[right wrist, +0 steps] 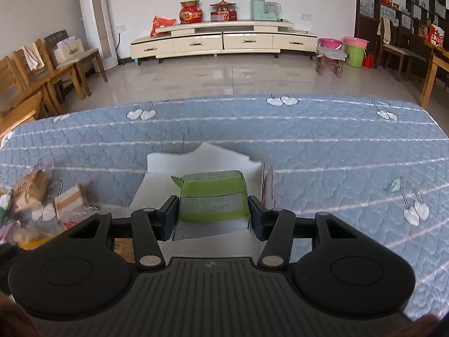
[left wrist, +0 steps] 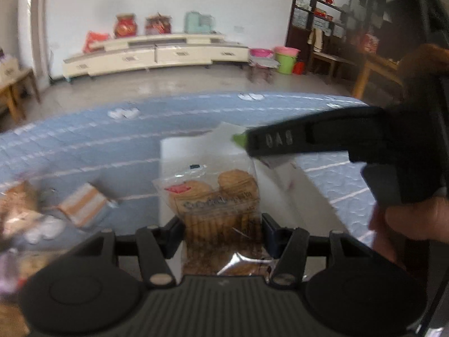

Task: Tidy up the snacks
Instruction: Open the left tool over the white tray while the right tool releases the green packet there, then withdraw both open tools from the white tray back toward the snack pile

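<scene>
Green packet [right wrist: 214, 200] crosswise between tongs [right wrist: 213, 216]

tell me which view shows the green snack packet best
The right wrist view: the green snack packet sits centred between the right gripper fingers, sharp, over the white box. The left wrist view shows only a blurred green corner at that gripper's tip.

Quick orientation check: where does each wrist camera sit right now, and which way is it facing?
Left wrist: rides the left gripper, looks down at its biscuit packet; right gripper and a hand show.
Right wrist: rides the right gripper, looks down at its green packet.
Shared: white box, blue quilt, cream cabinet.
</scene>
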`<state>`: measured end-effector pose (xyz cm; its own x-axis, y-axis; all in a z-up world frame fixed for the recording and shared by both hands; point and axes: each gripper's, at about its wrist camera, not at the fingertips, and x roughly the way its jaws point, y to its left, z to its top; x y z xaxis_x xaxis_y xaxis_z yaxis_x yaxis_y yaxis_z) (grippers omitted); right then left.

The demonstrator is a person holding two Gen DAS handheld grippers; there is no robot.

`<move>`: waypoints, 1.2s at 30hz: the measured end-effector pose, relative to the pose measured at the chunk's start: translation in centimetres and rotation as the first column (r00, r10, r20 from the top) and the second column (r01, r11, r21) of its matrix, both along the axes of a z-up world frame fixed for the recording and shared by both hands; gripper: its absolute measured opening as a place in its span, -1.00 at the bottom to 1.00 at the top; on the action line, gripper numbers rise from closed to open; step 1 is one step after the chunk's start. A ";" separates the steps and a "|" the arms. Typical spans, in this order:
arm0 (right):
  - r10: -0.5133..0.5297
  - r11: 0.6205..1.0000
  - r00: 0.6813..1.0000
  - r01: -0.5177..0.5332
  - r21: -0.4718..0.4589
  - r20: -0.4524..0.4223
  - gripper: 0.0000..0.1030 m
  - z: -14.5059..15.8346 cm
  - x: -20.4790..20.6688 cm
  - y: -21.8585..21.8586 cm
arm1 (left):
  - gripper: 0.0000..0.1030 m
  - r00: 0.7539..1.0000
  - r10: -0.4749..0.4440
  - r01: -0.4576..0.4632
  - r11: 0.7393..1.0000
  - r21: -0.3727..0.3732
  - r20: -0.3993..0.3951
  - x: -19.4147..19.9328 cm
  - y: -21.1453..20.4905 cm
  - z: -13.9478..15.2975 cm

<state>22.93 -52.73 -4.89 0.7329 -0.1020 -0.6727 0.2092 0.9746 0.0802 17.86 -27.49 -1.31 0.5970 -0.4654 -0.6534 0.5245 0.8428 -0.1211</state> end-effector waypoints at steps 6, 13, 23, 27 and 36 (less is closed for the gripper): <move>-0.052 0.999 0.995 0.053 -0.001 0.090 1.00 1.7 -3.0 -0.1 | 0.50 1.000 0.002 -0.002 1.000 -0.026 0.012 -1.3 0.9 0.8; -0.109 0.992 0.988 0.116 -0.057 0.113 1.00 3.6 -9.4 1.6 | 0.85 0.993 0.092 -0.094 0.995 0.033 0.070 -4.1 3.1 3.1; -0.154 0.983 0.983 0.163 -0.080 0.103 1.00 5.1 -17.7 5.3 | 0.92 0.972 0.213 -0.222 0.971 0.085 0.099 -8.3 8.1 5.5; -0.126 0.989 0.988 0.132 -0.064 0.088 1.00 5.7 -18.3 7.2 | 0.92 0.963 0.246 -0.256 0.963 0.085 0.108 -9.7 10.4 6.0; -0.091 0.995 0.992 0.095 -0.039 0.083 1.00 6.1 -19.0 10.1 | 0.92 0.949 0.284 -0.296 0.952 0.082 0.135 -12.2 13.8 6.6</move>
<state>3.89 -42.64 1.21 0.7709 -0.1998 -0.6049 0.2935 0.9541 0.0590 5.63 -13.69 5.34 0.7733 -0.1966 -0.6028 0.2613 0.9650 0.0205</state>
